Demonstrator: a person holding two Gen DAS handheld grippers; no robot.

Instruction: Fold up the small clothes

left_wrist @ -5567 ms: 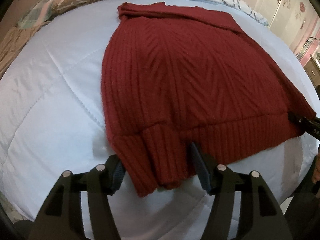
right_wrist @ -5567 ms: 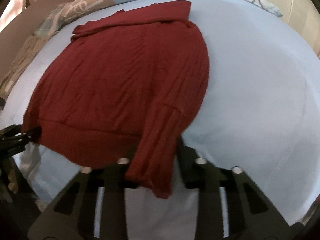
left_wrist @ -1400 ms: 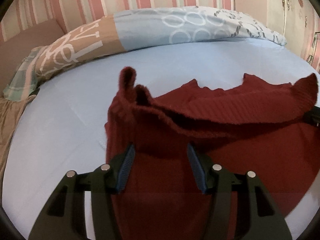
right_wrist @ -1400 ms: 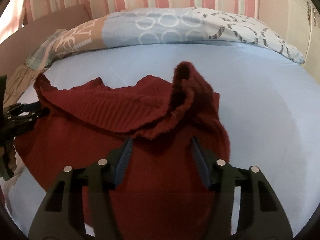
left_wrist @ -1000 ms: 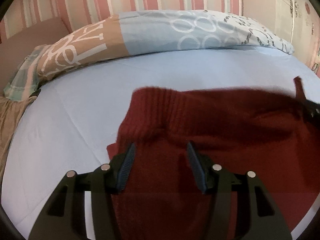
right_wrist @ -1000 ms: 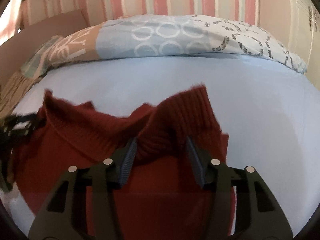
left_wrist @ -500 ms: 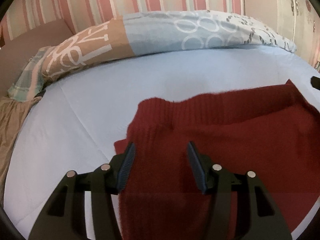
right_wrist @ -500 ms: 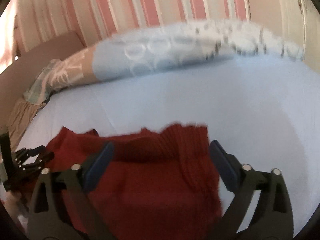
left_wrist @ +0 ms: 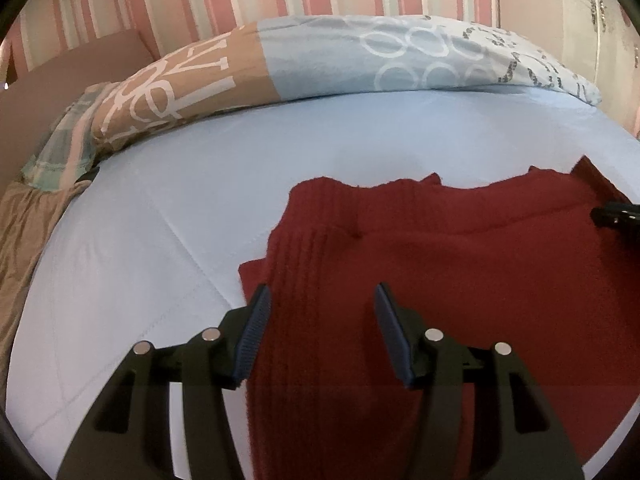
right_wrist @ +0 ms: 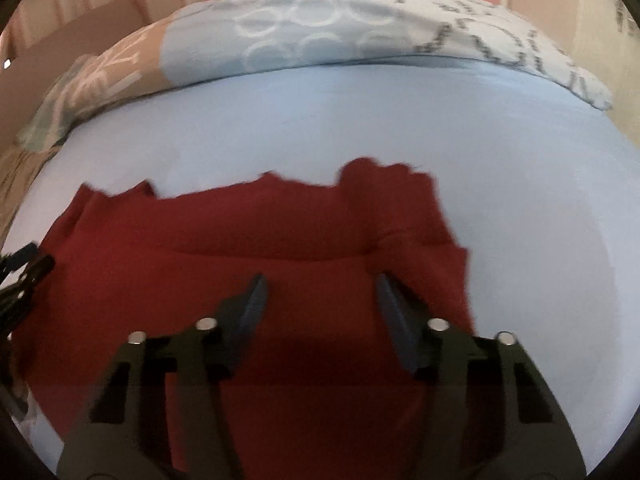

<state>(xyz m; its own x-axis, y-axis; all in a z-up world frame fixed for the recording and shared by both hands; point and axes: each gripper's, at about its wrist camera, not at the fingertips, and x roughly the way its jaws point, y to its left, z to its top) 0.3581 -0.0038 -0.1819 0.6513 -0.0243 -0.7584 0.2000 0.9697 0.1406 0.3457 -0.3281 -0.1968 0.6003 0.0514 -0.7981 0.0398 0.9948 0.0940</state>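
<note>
A dark red knit sweater [left_wrist: 460, 264] lies folded in half on the light blue bed, its ribbed hem and cuff edge at the far side; it also shows in the right wrist view [right_wrist: 248, 236]. My left gripper [left_wrist: 320, 304] is open and empty above the sweater's left part. My right gripper [right_wrist: 320, 292] is open and empty above its right part. The tip of the right gripper shows at the right edge of the left wrist view [left_wrist: 616, 216], and the left gripper's tip at the left edge of the right wrist view [right_wrist: 24, 272].
The light blue quilt [left_wrist: 160, 240] covers the bed. A patterned blue and tan pillow [left_wrist: 320, 56] lies along the far side, against a striped wall. A beige cloth [left_wrist: 24, 232] lies at the left. A white wardrobe [left_wrist: 600, 40] stands at the far right.
Both grippers carried the sweater's hem away from me, laid it over the far half and let go. In the last half second both drew back a little, open.
</note>
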